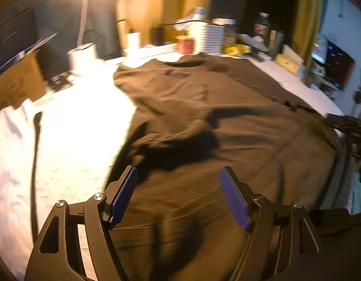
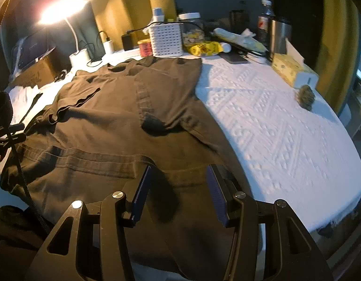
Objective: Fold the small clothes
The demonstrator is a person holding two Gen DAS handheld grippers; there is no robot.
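Observation:
A dark brown T-shirt (image 1: 203, 126) lies spread on a white textured cloth (image 2: 274, 121), collar toward the far clutter. In the right wrist view the shirt (image 2: 105, 121) has its near hem band running across and one sleeve folded inward. My left gripper (image 1: 178, 175) is open and empty, hovering over the shirt's near part. My right gripper (image 2: 178, 173) is open and empty, above the shirt's hem near its right edge. The left wrist view is motion-blurred.
At the far edge stand a white perforated basket (image 2: 166, 39), a red tin (image 2: 145, 48), a jar (image 2: 192, 30), a bottle (image 2: 264, 21), a steel cup (image 2: 279, 35) and yellow packets (image 2: 203, 46). A lit desk lamp (image 2: 61, 11) and a cardboard box (image 2: 37, 70) are at left. A tissue box (image 2: 292, 70) sits at right.

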